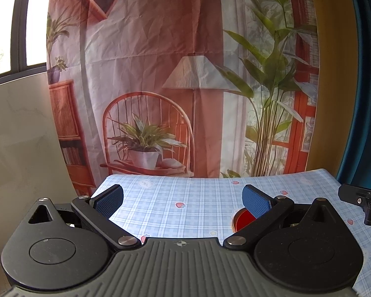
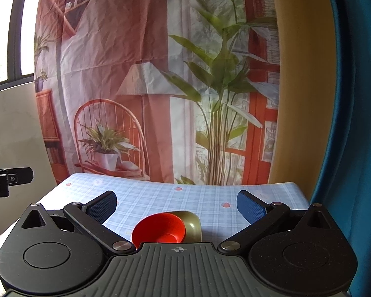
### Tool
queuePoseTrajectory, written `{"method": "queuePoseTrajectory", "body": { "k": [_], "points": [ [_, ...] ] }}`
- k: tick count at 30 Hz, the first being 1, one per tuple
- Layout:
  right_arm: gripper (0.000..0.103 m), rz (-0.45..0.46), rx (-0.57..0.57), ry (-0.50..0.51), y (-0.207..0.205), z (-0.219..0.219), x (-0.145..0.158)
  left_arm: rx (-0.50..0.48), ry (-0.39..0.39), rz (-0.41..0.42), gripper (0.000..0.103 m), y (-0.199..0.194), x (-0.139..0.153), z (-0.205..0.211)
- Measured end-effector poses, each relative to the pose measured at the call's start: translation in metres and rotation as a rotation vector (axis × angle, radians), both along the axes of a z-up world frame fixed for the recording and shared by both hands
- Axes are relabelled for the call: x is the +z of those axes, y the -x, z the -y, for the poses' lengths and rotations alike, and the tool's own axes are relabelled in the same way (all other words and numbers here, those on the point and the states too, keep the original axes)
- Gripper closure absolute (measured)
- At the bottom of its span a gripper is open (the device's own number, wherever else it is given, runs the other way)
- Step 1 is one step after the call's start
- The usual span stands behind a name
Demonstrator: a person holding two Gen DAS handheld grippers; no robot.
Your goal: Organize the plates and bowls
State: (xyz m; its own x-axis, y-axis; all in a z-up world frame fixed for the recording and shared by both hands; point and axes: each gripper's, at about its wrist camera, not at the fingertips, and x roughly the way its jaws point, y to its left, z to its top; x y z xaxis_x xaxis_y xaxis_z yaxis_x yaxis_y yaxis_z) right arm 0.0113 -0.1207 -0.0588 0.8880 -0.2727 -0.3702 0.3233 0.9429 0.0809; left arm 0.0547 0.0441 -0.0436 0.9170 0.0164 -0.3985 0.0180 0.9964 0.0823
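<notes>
One printed backdrop hangs behind the scene, showing a chair, a lamp and potted plants; it fills most of both views. A window sits at its left and a blue curtain at its right.

One tabletop stands in front of the backdrop, covered in a blue checked cloth with small strawberry prints. Its near edge is cut off by the claw bodies in both views.

Two claws are in view. The left claw hovers over the tabletop with its blue pads spread wide and nothing between them. The right claw is likewise spread wide and holds nothing. Each one also shows as a black sliver at the edge of the other's view, cut off by the frame.

Two bowls sit on the tabletop, nested: one red bowl rests inside one olive bowl, tilted so that its opening faces the right wrist camera. The red bowl holds nothing visible. Its lower rim is hidden behind the right claw's body, and only the right side of the olive bowl shows past it. They lie just ahead of the right claw, low between its fingers.

From the left wrist view the bowls appear near the right finger, which covers much of them; only a red patch with a gold-olive rim shows, and their shape is hard to make out there.
</notes>
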Motion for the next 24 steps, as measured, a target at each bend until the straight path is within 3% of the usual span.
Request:
{"method": "queuePoseTrajectory", "body": {
  "k": [24],
  "points": [
    [0.0, 0.01, -0.058, -0.033, 0.007, 0.014, -0.002, -0.007, 0.001, -0.001, 0.0, -0.001, 0.0, 0.0]
  ]
}}
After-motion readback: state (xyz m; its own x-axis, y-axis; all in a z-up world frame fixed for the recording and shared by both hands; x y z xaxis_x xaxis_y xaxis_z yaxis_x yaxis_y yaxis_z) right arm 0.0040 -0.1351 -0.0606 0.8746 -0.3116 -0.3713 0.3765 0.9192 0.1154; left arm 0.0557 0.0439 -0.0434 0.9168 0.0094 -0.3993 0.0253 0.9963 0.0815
